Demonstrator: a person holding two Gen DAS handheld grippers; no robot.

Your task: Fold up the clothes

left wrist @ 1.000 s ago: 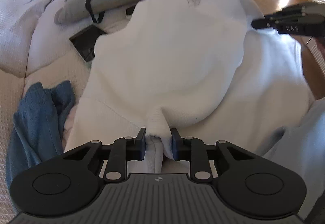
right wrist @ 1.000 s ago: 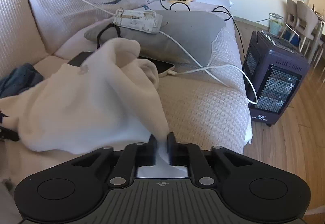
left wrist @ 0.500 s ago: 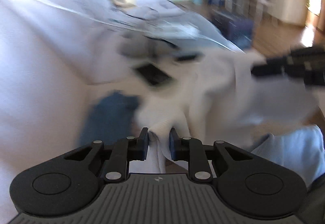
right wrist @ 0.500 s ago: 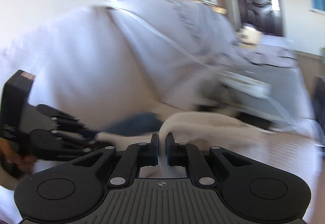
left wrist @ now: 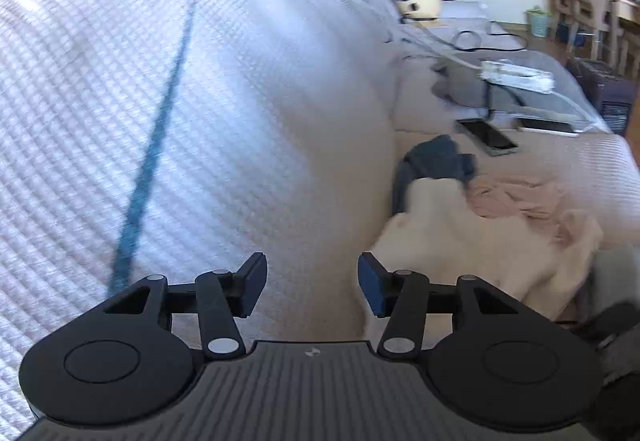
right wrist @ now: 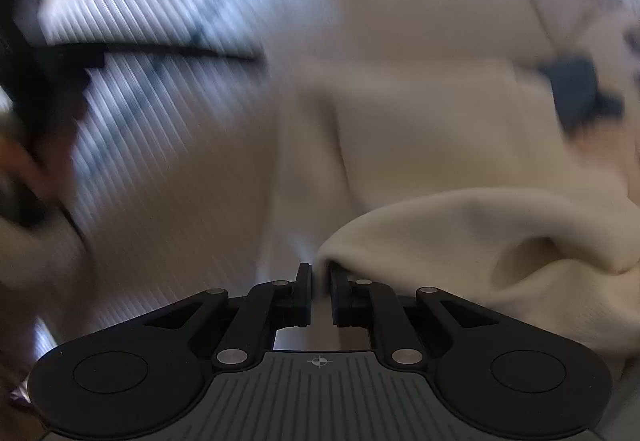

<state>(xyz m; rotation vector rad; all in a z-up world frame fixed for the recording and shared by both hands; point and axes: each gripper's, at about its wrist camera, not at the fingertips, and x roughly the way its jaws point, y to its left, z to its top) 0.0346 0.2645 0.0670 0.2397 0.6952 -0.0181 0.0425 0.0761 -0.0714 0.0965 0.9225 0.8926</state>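
Observation:
A white garment [left wrist: 460, 233] lies crumpled on the sofa seat at the right of the left wrist view, with a blue garment [left wrist: 436, 161] behind it and a pink one [left wrist: 520, 197] beside it. My left gripper [left wrist: 312, 281] faces the sofa's back cushion; its jaws are opening and nothing is between them. In the blurred right wrist view my right gripper [right wrist: 320, 277] pinches an edge of the white garment [right wrist: 460, 241], which folds away to the right. Its jaws are easing open with the cloth still between them. The blue garment [right wrist: 576, 93] shows at the far right.
A white waffle-weave back cushion [left wrist: 200, 101] with a blue stripe fills the left. Further along the sofa lie a dark phone [left wrist: 486, 137], a white power strip [left wrist: 516, 75] with cables on a grey pillow, and a dark heater [left wrist: 608, 93] on the floor.
My left gripper has let go of the white garment, opened, and swung left and up toward the back cushion. My right gripper has swept left, still carrying the garment's edge.

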